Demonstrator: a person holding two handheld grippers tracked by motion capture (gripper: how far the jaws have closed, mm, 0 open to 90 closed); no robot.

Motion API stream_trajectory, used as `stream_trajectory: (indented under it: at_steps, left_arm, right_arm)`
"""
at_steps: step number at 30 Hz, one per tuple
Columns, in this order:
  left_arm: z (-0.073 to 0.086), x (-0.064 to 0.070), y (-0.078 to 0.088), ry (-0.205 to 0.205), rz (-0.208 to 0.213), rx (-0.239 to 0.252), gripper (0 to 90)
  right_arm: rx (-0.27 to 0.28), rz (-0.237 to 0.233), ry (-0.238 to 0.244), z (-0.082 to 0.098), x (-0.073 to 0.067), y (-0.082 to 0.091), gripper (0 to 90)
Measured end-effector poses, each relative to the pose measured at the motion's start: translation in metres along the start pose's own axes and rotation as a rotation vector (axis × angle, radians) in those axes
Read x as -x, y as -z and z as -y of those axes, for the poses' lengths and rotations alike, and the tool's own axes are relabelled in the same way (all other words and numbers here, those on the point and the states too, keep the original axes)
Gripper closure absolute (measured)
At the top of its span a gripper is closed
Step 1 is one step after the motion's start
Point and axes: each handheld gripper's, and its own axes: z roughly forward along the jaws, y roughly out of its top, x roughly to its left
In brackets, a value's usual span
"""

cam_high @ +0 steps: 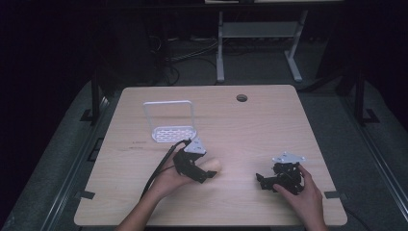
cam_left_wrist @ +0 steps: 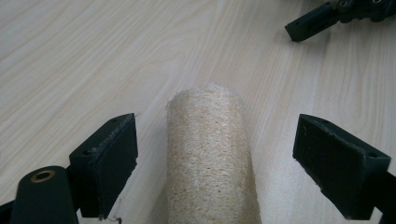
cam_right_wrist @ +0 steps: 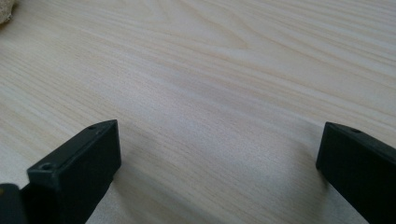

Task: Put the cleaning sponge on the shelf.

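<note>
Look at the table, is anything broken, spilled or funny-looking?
Nothing stands out. The loofah lies flat on the table, whole, between the open left tongs without touching them. The right tongs are open over bare wood. The white rack stands upright farther back. No spill shows.

Loofah roll (cam_left_wrist: 210,154) near end cut off by left gripper view's bottom edge.
</note>
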Motion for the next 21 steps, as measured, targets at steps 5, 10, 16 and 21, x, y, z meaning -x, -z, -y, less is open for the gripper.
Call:
stream_trajectory:
  at_steps: [5, 10, 16, 21]
  left_arm:
    - [0.001, 0.002, -0.006, -0.003, -0.003, -0.021, 13.6]
    - [0.004, 0.003, -0.012, -0.010, -0.013, -0.045, 13.6]
    - [0.007, 0.004, -0.018, -0.010, -0.028, -0.068, 14.0]
    - [0.008, 0.004, -0.020, -0.021, -0.038, -0.084, 14.3]
  right_arm:
    - [0.000, 0.000, 0.000, 0.000, 0.000, 0.000, 0.0]
    - [0.000, 0.000, 0.000, 0.000, 0.000, 0.000, 0.0]
    - [0.001, -0.001, 0.002, 0.000, 0.000, 0.000, 0.0]
    - [0.001, -0.002, 0.003, 0.000, 0.000, 0.000, 0.0]
